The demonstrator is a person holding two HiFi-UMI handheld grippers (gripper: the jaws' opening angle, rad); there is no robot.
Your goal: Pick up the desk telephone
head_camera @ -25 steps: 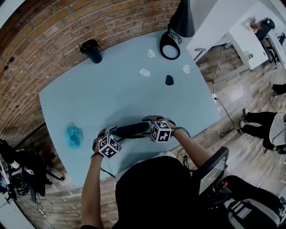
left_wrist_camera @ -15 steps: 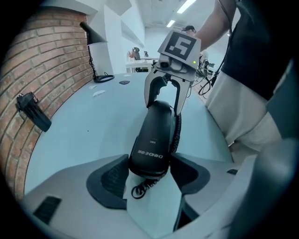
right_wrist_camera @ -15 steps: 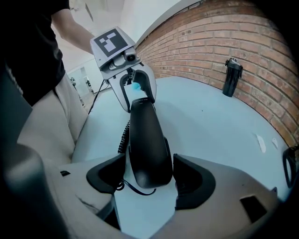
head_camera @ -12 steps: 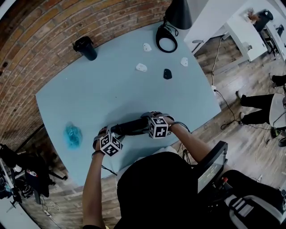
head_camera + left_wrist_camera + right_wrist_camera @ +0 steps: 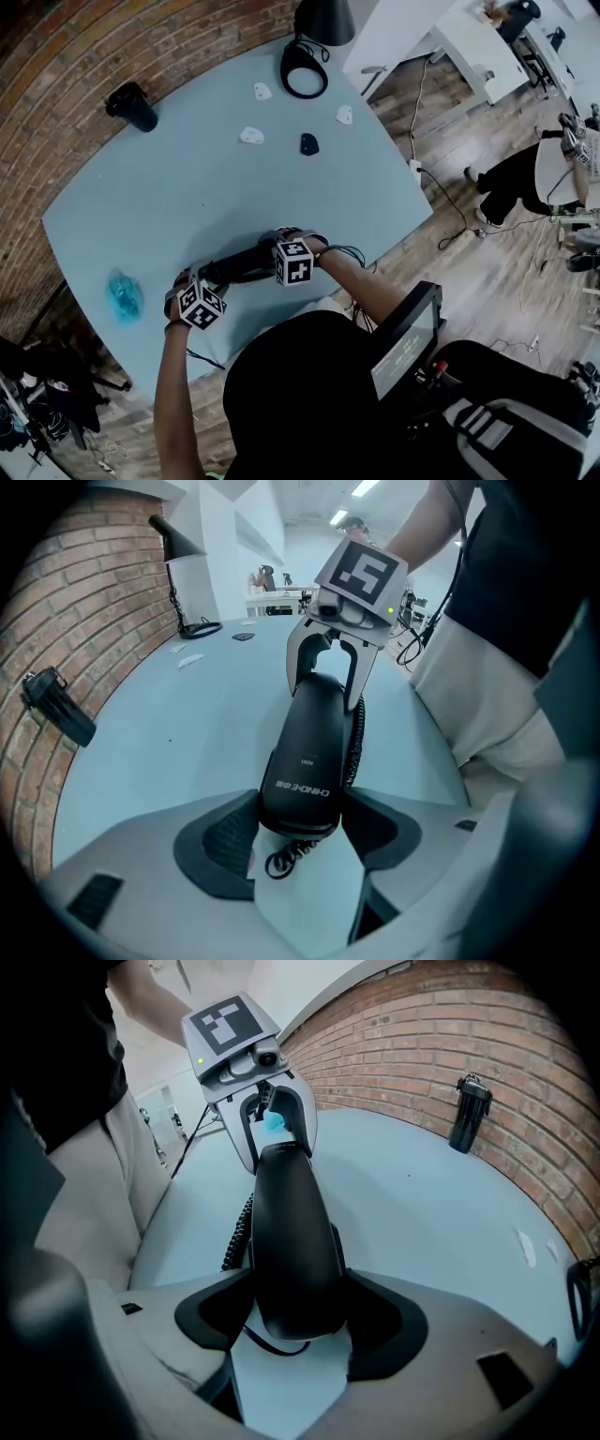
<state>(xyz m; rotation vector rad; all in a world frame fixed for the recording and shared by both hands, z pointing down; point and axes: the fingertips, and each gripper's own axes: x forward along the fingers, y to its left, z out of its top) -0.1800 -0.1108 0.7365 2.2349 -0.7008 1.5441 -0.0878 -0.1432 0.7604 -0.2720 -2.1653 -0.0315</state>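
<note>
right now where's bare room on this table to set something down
The wide middle of the table, between the handset and the small pieces, is bare; so is the stretch between the black cup and the blue lump. It is crowded near the lamp.

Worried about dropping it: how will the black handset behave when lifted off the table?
Probably stiff: the handset looks like one hard plastic shell, so it shouldn't sag. Its smooth, rounded ends may be slippery. The coiled cord will likely stretch and tug back.

One telephone handset (image 5: 239, 265), one dark cup (image 5: 131, 105), one lamp (image 5: 305, 67) and one blue wad (image 5: 125, 295) are on the desk (image 5: 216, 197). There are three small white pieces (image 5: 250, 135) and one black piece (image 5: 308, 143).
</note>
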